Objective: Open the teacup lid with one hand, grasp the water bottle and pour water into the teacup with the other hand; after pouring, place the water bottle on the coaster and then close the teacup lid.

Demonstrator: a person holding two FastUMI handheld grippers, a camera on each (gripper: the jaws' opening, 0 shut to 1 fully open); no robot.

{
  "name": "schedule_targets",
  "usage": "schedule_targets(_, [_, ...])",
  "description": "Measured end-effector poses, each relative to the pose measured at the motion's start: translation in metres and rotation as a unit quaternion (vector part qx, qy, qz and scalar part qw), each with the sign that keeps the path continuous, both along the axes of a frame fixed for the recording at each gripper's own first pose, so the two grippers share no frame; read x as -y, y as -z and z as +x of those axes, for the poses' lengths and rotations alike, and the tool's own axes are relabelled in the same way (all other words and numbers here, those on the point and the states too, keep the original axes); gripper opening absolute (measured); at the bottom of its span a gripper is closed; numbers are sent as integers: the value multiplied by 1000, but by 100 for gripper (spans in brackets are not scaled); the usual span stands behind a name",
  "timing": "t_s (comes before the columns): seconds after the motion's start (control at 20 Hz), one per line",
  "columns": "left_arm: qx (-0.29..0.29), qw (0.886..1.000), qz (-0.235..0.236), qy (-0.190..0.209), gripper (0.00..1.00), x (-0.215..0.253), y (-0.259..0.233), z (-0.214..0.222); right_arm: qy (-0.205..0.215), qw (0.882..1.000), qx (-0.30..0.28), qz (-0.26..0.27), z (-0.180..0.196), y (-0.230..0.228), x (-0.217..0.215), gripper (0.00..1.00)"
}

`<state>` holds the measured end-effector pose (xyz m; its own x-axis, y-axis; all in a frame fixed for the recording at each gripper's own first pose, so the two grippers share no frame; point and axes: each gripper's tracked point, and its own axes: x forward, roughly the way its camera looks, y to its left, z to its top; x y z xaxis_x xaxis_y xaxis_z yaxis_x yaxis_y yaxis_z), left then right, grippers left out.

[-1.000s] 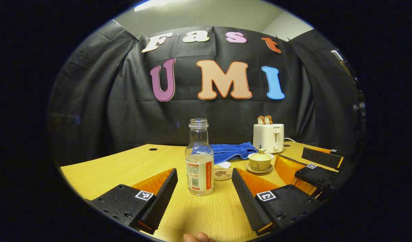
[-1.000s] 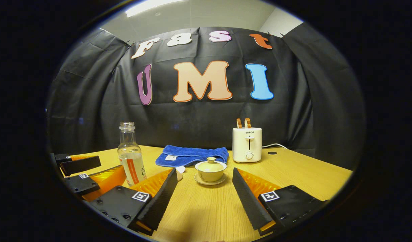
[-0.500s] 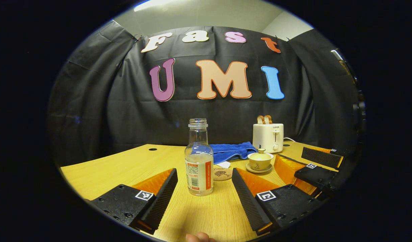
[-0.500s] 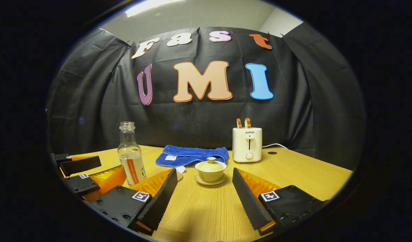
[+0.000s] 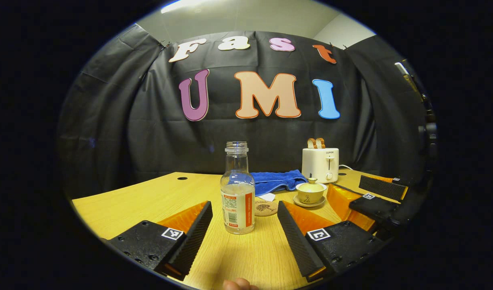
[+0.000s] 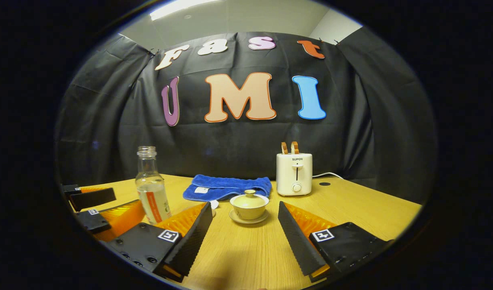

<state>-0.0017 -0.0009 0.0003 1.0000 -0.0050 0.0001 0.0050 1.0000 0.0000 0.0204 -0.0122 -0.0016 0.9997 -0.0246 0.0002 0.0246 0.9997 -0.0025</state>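
Both hand-held grippers wide apart, empty: left (image 5: 242, 225) facing uncapped clear glass water bottle (image 5: 238, 193) upright on wooden bench (image 5: 141, 197); right (image 6: 244, 225) facing lidded cream ceramic teacup (image 6: 249, 203). Risk: off-centre pinch toppling bottle; small lid knob slipping free.

Blue towel (image 6: 226, 187), toaster (image 6: 294, 173), wooden table (image 6: 363, 205)

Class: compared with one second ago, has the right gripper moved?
Yes, slightly. In its own view the bottle and toaster sit a little further left, so the right gripper turned slightly rightward.
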Motion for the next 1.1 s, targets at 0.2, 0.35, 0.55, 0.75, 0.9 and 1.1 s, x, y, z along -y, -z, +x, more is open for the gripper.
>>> schedule_targets(0.2, [-1, 1000, -1, 0, 95, 0, 0, 0, 7, 1000, -1, 0, 48, 2, 11, 100])
schedule_targets(0.35, [-1, 1000, -1, 0, 95, 0, 0, 0, 10, 1000, -3, 0, 90, 5, 13, 100])
schedule_targets(0.55, [-1, 1000, 0, -3, 95, 0, 0, 0, -1, 1000, -11, -1, 129, 9, 6, 100])
schedule_targets(0.75, [-1, 1000, 0, -4, 95, 0, 0, 0, -9, 999, -31, 1, 152, 15, 4, 100])
schedule_targets(0.9, [0, 1000, 0, -4, 95, -1, 1, 0, -21, 999, -48, 1, 159, 22, 0, 95])
schedule_targets(1.1, [0, 1000, 0, -3, 95, 0, 0, 0, -27, 998, -64, 2, 163, 26, -1, 76])
